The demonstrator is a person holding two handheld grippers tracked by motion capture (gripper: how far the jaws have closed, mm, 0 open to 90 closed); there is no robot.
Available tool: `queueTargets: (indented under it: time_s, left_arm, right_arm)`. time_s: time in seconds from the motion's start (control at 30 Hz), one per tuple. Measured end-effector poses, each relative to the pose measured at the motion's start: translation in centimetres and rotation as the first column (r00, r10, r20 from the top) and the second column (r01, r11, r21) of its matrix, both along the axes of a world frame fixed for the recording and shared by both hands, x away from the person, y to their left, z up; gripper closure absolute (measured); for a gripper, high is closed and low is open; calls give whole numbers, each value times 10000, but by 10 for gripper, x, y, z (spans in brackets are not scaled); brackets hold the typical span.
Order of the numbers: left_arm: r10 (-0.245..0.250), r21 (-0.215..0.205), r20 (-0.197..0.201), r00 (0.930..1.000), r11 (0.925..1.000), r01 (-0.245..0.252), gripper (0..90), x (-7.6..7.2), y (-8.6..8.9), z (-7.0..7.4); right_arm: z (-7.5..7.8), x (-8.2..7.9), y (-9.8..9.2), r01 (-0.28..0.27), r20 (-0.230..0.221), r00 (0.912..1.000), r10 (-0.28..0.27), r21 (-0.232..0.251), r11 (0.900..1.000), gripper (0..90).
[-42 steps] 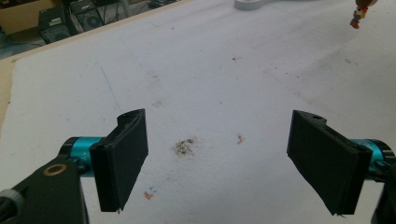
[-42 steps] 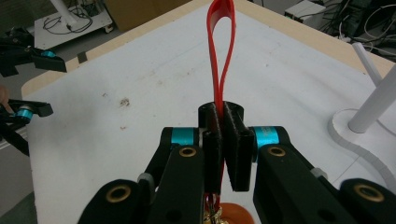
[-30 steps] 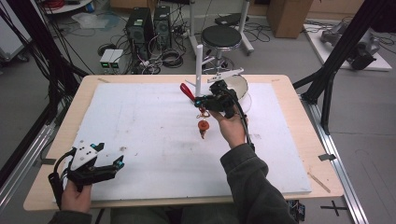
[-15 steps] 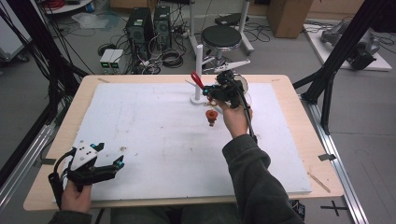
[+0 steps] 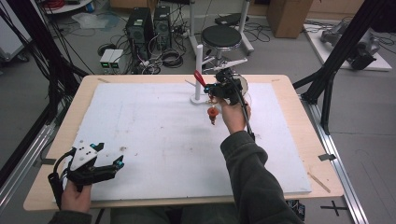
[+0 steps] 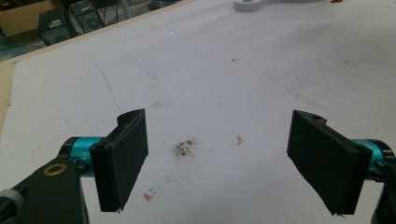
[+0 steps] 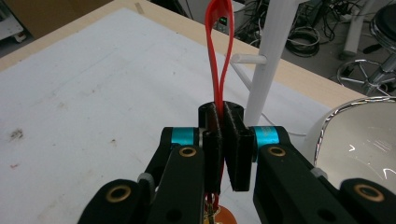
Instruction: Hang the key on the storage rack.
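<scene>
From the high view, the right gripper (image 5: 215,89) is hovering beside the white peg stand (image 5: 199,70), holding a red strap loop (image 5: 199,77) with an orange ornament (image 5: 212,115) dangling below it. The left gripper (image 5: 109,166) is resting wide apart near the table's (image 5: 299,93) front edge.

In the left gripper view, nothing is sitting between its spread jaws.

In the right gripper view, the jaws are pinching the strap low down; it looks thin, floppy and light, so gripping close beneath the loop seems wisest for hooking the peg (image 7: 249,58).
</scene>
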State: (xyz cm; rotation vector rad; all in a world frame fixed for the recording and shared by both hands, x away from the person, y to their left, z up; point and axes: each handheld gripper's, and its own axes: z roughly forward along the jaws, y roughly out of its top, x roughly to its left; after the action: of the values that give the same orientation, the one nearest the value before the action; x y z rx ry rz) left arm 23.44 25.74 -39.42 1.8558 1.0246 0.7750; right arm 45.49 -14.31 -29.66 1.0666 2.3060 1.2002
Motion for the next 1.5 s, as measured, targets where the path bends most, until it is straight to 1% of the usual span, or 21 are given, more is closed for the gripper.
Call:
queueTargets:
  time_s: [0.07, 0.13, 0.23, 0.27, 0.5, 0.63, 0.73, 0.8, 0.83, 0.9, 1.1, 1.33, 1.4, 1.43, 1.5]
  left_arm:
    - [-7, -10, 6, 10000, 10000, 7, 209, 0, 0, 0]
    - [-10, -2, 4, 10000, 10000, 10, 208, 0, 0, 0]
    - [-19, 11, 4, 10000, 10000, 19, 209, 0, 0, 0]
    - [-16, 14, 1, 10000, 10000, 16, 209, 0, 0, 0]
    - [5, -8, 11, 10000, 10000, -5, 208, 0, 0, 0]
    - [-30, 12, -1, 10000, 10000, 30, 208, 0, 0, 0]
    - [-8, 25, 10, 10000, 10000, 8, 209, 1, 0, 0]
    - [32, -25, 4, 10000, 10000, -32, 209, 1, 0, -1]
    - [33, -27, -4, 10000, 10000, -33, 208, 1, 0, -1]
    - [74, -67, 22, 10000, 10000, -74, 209, 3, 0, -1]
    - [-19, -62, -11, 10000, 10000, 19, 209, 6, -4, -1]
    - [-147, 27, -55, 9999, 9999, 147, 209, 8, -7, -1]
    - [-112, -29, -52, 9999, 9999, 112, 208, 8, -7, -2]
    - [-114, -29, -48, 9999, 9999, 114, 208, 8, -7, -2]
    - [-113, -51, -44, 9999, 9999, 113, 208, 8, -6, -2]
  right_arm:
    - [-2, 2, -1, 87, -81, 9999, -87, 21, 10000, 863]
    - [-4, 5, -1, 158, -143, 9998, -160, -146, 9998, 863]
    - [-6, 7, -1, 148, -186, 9997, -151, -162, 9998, 863]
    - [-6, 7, 0, 222, -256, 9994, -225, -150, 9996, 863]
    - [-11, 12, 2, 291, -448, 9985, -309, -408, 9987, 863]
    - [-13, 13, 3, 303, -489, 9983, -324, -444, 9986, 863]
    - [-15, 15, 3, 336, -580, 9977, -362, -445, 9984, 863]
    - [-15, 16, 4, 375, -608, 9974, -399, -396, 9985, 863]
    - [-16, 17, 4, 355, -546, 9978, -377, -403, 9986, 863]
    - [-17, 18, 4, 340, -613, 9975, -362, -366, 9988, 863]
    - [-20, 22, 3, 345, -751, 9965, -365, -277, 9990, 863]
    - [-22, 24, 1, 343, -733, 9967, -361, -254, 9991, 863]
    - [-23, 25, 2, 376, -717, 9966, -395, -278, 9989, 863]
    - [-23, 25, 2, 378, -803, 9960, -396, -234, 9990, 863]
    - [-24, 26, 2, 397, -747, 9963, -416, -270, 9988, 863]
